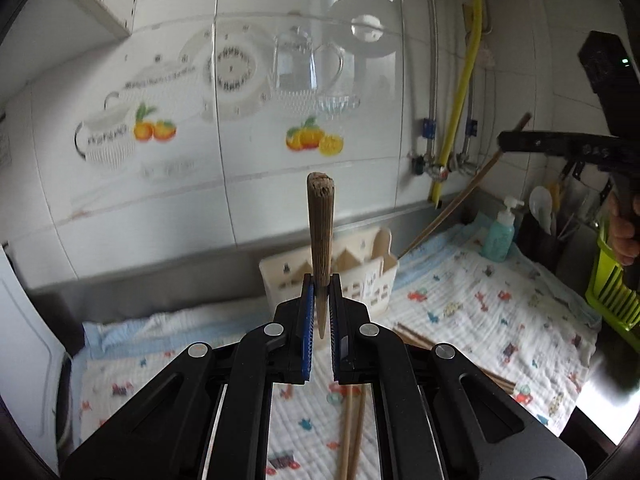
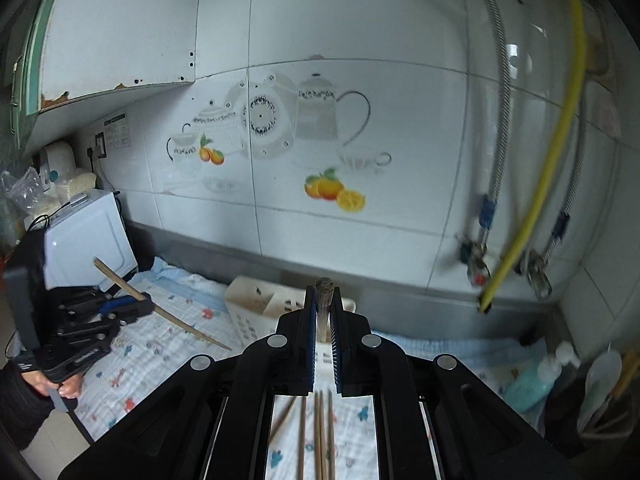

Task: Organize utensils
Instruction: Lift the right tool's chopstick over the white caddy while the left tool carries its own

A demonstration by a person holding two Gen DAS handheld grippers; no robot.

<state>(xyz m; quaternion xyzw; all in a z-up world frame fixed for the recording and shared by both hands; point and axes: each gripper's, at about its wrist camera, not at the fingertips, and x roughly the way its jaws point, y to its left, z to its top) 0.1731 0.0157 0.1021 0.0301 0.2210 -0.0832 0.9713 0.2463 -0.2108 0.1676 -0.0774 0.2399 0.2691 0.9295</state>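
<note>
We are working over a kitchen surface [image 1: 500, 308] covered by a white quilted cloth [image 2: 168, 344] printed with small coloured figures and edged in pale blue. A white tiled wall [image 1: 360, 152] is standing behind it, decorated with teapots, plates and oranges. A yellow hose [image 2: 548, 168] and braided metal pipes are hanging down at the right. A white appliance [image 2: 88, 236] is sitting at the left end under a wall cabinet [image 2: 116, 28].

A small label is showing by the wall socket in the right wrist view, but we cannot read it; the teal pump bottle [image 1: 498, 236] carries no writing we can make out.

We are holding the left tool [image 1: 320, 280] clamped on a chopstick [image 1: 320, 220], its blunt end pointing up and away. The right tool [image 2: 323, 294] is likewise clamped on a second chopstick [image 2: 324, 292], seen end-on. From the left view that chopstick is slanting across the pipes.

More loose chopsticks [image 2: 320, 432] are lying on the cloth below the tools. The cream utensil holder [image 1: 360, 276] is standing at the back against the wall, just ahead of both tools. A green rack [image 1: 612, 276] is crowding the right edge, beside a dark pot holding a white spoon. The middle of the cloth is giving us room.
</note>
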